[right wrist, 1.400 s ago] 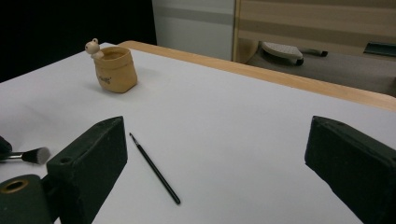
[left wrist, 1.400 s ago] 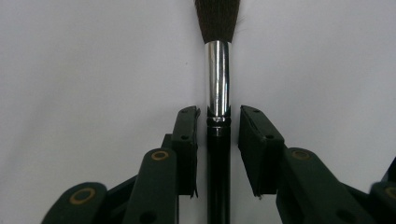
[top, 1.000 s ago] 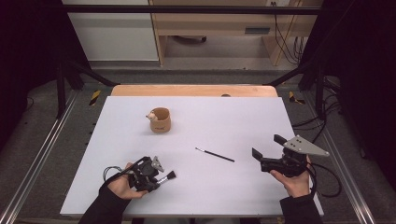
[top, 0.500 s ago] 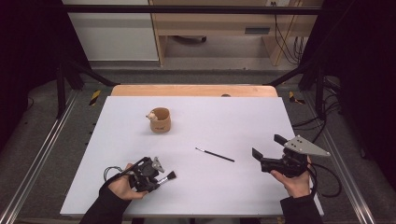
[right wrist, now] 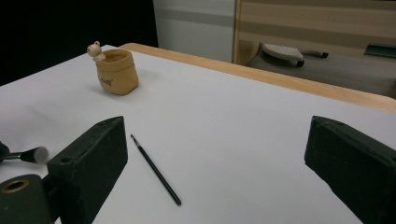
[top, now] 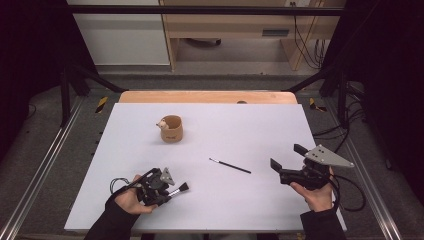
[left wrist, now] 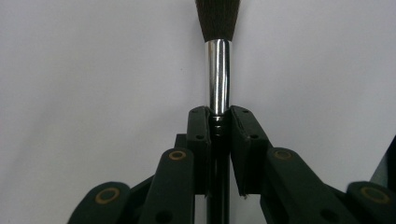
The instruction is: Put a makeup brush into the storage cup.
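there are two brushes. one is a fat brush [top: 179, 189] with a shiny silver neck and dark hairs. the other is a thin black brush [top: 230, 166], lying in front of the cup and off to its right.

there is one cup [top: 171, 128], a small tan one. one tiny toy animal [top: 162, 124] sits on the cup's rim.

there are two grippers. the left gripper [top: 159, 186] is in front of the cup, and the fat brush is in it. the right gripper [top: 283, 163] is far to the right of the cup.

there is one white table [top: 260, 125] under the cup.
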Demonstrator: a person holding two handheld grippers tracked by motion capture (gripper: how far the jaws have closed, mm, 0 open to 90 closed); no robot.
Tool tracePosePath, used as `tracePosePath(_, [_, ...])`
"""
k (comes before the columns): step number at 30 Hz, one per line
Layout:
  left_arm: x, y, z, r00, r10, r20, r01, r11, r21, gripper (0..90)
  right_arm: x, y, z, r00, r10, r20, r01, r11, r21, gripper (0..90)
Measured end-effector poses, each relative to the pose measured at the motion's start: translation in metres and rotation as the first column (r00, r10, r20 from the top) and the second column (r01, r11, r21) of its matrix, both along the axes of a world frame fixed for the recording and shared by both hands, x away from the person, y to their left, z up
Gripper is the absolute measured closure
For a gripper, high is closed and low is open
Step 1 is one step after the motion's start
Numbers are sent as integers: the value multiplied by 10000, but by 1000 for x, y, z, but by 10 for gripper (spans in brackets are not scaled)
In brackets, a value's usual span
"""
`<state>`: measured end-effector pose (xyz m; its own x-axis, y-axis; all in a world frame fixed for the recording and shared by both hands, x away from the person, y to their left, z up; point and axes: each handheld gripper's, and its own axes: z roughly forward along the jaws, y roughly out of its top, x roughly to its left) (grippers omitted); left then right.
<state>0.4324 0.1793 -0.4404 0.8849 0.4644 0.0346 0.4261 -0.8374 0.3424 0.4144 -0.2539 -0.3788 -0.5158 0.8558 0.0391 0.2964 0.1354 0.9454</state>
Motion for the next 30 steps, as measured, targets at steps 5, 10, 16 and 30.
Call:
tracePosePath(5, [-1,4,7,9997,31,250,-22,9993,-376,781,0,0,0,10000,15,22,-15,10000,-5,64])
tracePosePath(10, [-2,7,12,9994,168,306,-149,9981,-606,781,0,0,0,10000,8,12,-8,10000,-2,65])
tracePosePath(16, [-4,6,15,9986,282,456,-244,9964,-818,781,0,0,0,10000,30,33,-30,10000,-9,66])
tracePosePath(30, [-7,9,26,9856,1111,1277,-806,9715,-2231,781,0,-1,1,10000,-7,49,7,10000,11,63])
